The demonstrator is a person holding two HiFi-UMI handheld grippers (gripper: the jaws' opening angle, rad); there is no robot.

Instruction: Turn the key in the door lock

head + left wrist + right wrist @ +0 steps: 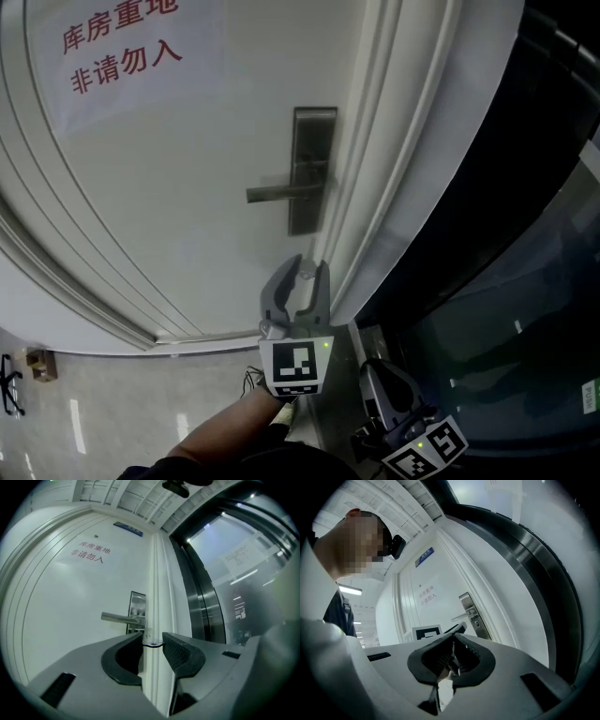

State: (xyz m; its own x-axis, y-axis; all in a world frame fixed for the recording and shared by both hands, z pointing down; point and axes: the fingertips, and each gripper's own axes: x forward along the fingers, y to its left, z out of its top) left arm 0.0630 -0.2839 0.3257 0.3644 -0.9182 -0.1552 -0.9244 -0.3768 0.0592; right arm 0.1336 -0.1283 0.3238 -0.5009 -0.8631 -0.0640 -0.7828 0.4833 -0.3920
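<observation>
A dark metal lock plate [313, 167] with a lever handle [285, 192] sits on the white door [178, 187]. I see no key in it. My left gripper [306, 275] is below the plate, close to the door's edge, pointing at the door with its jaws apart. In the left gripper view the left gripper [153, 644] frames the white door jamb [154, 597], with the handle [121, 618] just to its left. A thin dark arc spans its tips; I cannot tell what it is. My right gripper [382, 380] is lower right. In the right gripper view the right gripper [453, 641] has its pads together.
Red characters [120, 52] are printed on the door's upper left. Right of the white jamb [394, 187] runs a dark glass and steel panel [506, 281]. Grey floor tiles [112, 412] lie at lower left. A person's dark sleeve [340, 611] shows in the right gripper view.
</observation>
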